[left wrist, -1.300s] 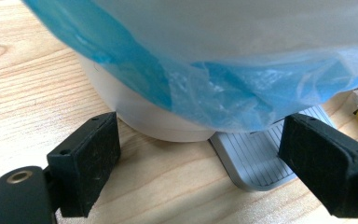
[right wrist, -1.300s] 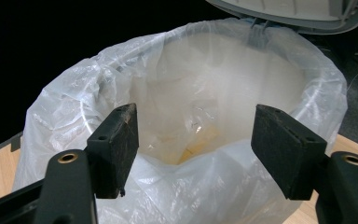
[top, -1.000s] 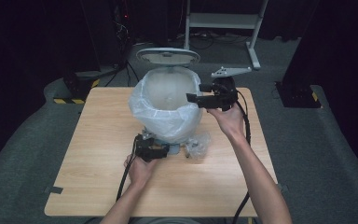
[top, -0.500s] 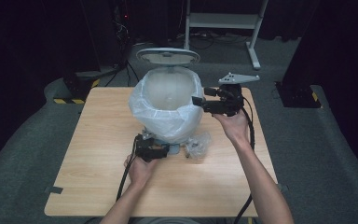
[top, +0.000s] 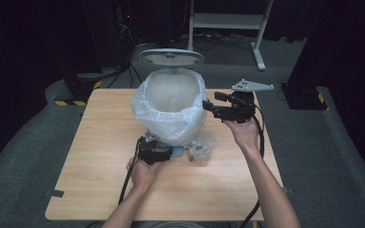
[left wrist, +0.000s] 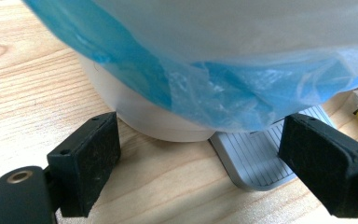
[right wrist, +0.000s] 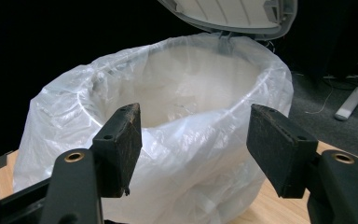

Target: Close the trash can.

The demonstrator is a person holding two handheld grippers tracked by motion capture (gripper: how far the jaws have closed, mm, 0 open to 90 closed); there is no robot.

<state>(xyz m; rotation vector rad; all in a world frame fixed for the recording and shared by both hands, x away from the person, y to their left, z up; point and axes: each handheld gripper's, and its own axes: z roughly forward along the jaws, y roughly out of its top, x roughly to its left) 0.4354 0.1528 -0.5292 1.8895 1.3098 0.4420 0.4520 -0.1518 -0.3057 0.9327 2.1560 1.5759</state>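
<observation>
Right gripper fingers parted, liner rim ahead between them: pinch film only. Left gripper fingers spread, pedal between; press steadily.

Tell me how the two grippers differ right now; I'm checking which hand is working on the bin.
The left gripper sits low at the base of the bin, jaws open toward the grey pedal; the right gripper is raised beside the rim, jaws open toward the plastic liner. The right one carries a grey three-cornered plate; none can be made out on the left. Both are black, hand-held and grip nothing.
</observation>
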